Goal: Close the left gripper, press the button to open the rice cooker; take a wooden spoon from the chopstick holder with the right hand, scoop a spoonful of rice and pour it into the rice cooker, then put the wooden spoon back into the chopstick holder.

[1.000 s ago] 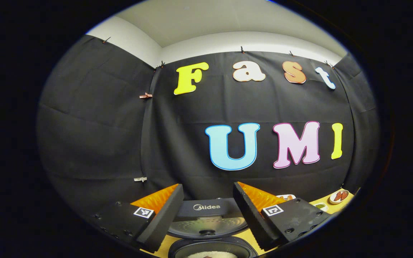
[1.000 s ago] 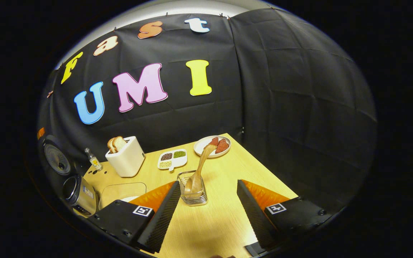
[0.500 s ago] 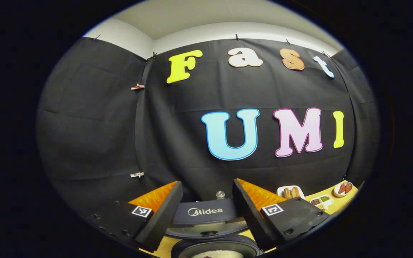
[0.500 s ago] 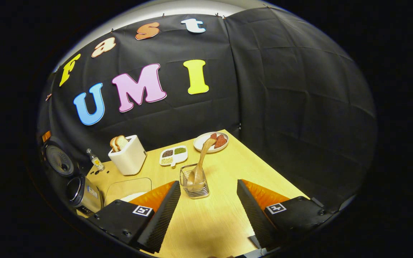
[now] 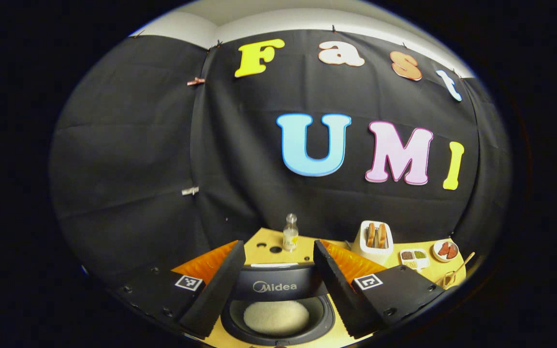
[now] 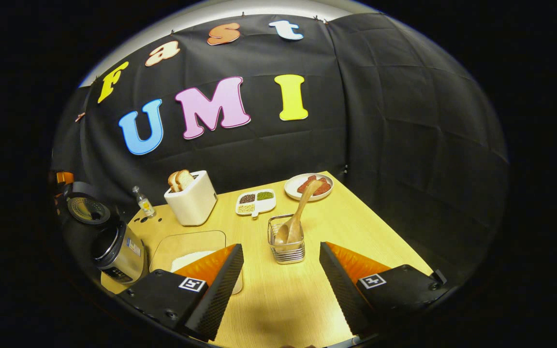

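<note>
The wooden spoon point(image 6: 294, 221) leans in the chopstick holder point(image 6: 286, 246), bowl down, just ahead of the right gripper point(image 6: 281, 280), whose fingers stand wide and empty. The rice cooker point(image 5: 278, 309) sits open, apparently already holding rice, beneath the wide-spread left gripper point(image 5: 278, 290). A clean withdrawal needs no further grip.

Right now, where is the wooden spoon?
In the right gripper view, the wooden spoon stands in the wire chopstick holder mid-table, ahead of the open right gripper, its handle leaning toward the plate.
</note>
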